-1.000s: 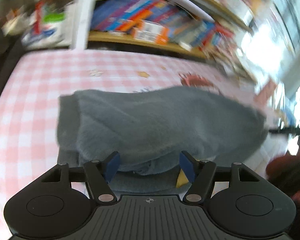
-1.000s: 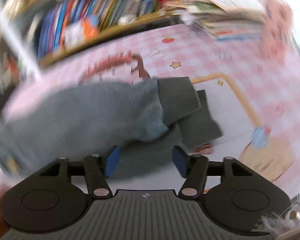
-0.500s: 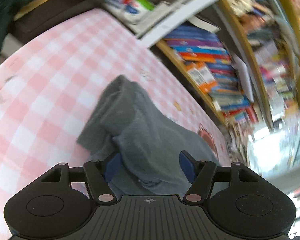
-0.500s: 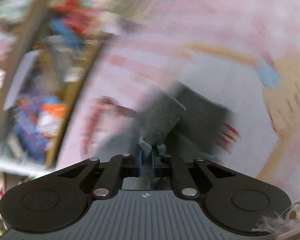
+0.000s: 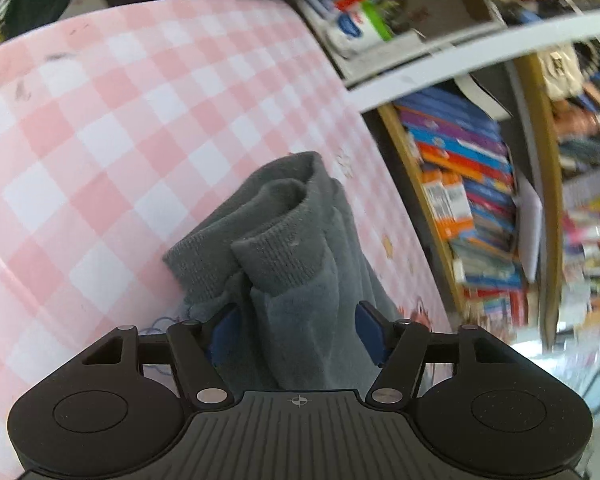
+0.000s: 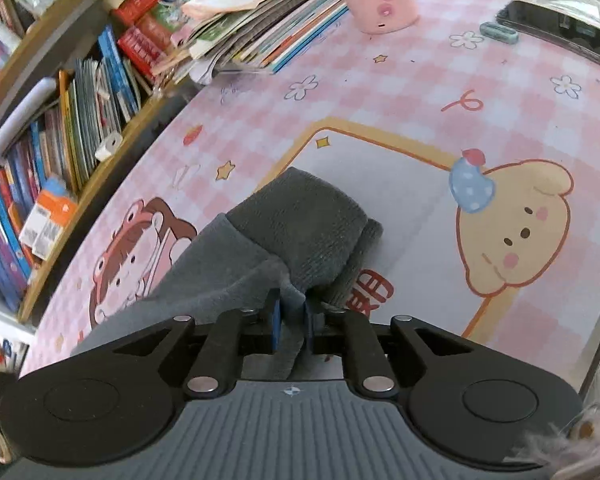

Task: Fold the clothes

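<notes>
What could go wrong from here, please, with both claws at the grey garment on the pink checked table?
1. The right claw pinches only a thin edge of the grey garment near its ribbed cuff; a pull may slip it free.
2. The left claw has just been closing around bunched layers beside the other cuff, with gaps at both pads; it may catch too many layers and make a crooked fold.

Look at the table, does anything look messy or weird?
Yes. The grey garment isn't flat: its ribbed cuffs are bunched and sticking up off the pink checked tablecloth. A loose blue thread trails from its edge. The stack of books beside the bookshelf sprawls untidily.
</notes>
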A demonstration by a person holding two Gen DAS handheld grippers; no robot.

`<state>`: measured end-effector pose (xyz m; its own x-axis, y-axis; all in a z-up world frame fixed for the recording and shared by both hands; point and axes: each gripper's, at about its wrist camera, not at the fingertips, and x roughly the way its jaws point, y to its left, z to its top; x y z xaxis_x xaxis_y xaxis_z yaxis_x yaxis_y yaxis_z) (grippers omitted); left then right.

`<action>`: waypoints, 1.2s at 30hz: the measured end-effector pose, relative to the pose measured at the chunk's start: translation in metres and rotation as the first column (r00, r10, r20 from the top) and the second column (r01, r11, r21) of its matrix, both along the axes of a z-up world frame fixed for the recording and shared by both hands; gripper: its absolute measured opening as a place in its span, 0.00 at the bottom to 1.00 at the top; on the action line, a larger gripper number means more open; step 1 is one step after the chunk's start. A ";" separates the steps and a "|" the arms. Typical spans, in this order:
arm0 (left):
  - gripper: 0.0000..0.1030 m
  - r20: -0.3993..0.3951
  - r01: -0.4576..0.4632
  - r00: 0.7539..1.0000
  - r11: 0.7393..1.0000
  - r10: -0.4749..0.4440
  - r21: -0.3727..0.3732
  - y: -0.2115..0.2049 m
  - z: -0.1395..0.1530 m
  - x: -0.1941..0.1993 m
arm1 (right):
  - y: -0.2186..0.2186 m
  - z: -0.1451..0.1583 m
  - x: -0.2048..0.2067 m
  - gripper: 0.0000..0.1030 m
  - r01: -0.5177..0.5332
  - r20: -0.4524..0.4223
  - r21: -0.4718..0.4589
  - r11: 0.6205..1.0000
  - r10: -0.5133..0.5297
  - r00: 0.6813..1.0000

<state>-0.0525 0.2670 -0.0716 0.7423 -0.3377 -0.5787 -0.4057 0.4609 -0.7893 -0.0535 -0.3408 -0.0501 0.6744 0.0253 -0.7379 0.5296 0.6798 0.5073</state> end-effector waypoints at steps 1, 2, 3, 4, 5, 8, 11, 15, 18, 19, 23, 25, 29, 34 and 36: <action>0.21 -0.001 0.002 1.000 1.000 -0.002 -0.007 0.000 -0.001 0.002 | -0.001 0.000 0.001 0.12 -0.001 0.000 0.005 1.000 0.001 1.000; 0.06 -0.006 0.015 1.000 1.000 -0.016 -0.020 0.000 -0.002 0.003 | -0.002 0.001 0.001 0.12 -0.002 0.000 0.011 1.000 0.002 1.000; 0.05 0.009 0.023 1.000 0.999 -0.022 -0.032 0.001 0.001 0.002 | -0.004 0.001 0.001 0.12 -0.001 -0.001 0.020 1.000 0.001 1.000; 0.05 0.090 0.041 0.995 0.998 -0.036 -0.049 0.001 0.012 -0.003 | -0.005 0.001 0.001 0.12 -0.001 -0.002 0.028 1.000 0.001 1.000; 0.05 0.195 0.074 0.979 0.996 -0.061 -0.058 0.001 0.026 -0.008 | -0.006 0.002 0.002 0.12 0.001 -0.004 0.035 0.999 -0.001 1.000; 0.05 0.383 0.125 0.919 0.991 -0.097 -0.049 0.003 0.055 -0.032 | -0.005 0.001 -0.001 0.12 0.007 -0.011 0.035 0.999 -0.007 1.000; 0.05 0.204 0.098 0.974 0.995 -0.098 0.010 0.012 0.024 -0.038 | -0.004 -0.001 -0.002 0.12 0.013 -0.012 0.039 0.999 -0.012 1.000; 0.09 -0.017 0.101 0.995 0.992 -0.099 0.082 0.011 -0.013 -0.033 | -0.004 0.000 0.002 0.12 -0.003 -0.029 0.032 0.999 0.004 1.000; 0.26 0.008 0.102 0.995 0.983 -0.104 0.154 0.006 0.002 -0.037 | -0.003 0.004 0.001 0.17 -0.001 -0.040 0.027 1.000 0.002 0.999; 0.33 0.011 0.098 0.995 0.979 -0.101 0.177 0.006 0.008 -0.039 | -0.003 0.006 0.001 0.20 0.003 -0.043 0.027 1.000 -0.002 0.999; 0.50 -0.028 0.071 0.997 0.976 -0.067 0.206 0.011 0.018 -0.049 | -0.002 0.018 -0.011 0.49 0.055 -0.073 -0.022 0.998 -0.056 0.996; 0.53 -0.067 0.083 0.995 0.977 -0.071 0.195 0.013 0.011 -0.047 | -0.002 0.017 -0.015 0.49 0.061 -0.084 -0.016 0.998 -0.062 0.995; 0.54 -0.119 0.104 0.989 0.979 -0.084 0.176 0.011 -0.001 -0.036 | -0.002 0.009 -0.014 0.49 0.063 -0.095 0.036 0.997 -0.059 0.994; 0.48 -0.082 0.061 0.995 0.993 -0.053 0.099 0.014 -0.013 -0.023 | 0.009 0.002 -0.001 0.39 0.011 -0.098 0.056 0.998 -0.005 0.995; 0.31 -0.086 0.040 0.996 0.998 -0.036 0.045 0.015 -0.021 -0.014 | 0.014 0.001 0.005 0.31 0.000 -0.089 0.040 0.999 0.003 0.996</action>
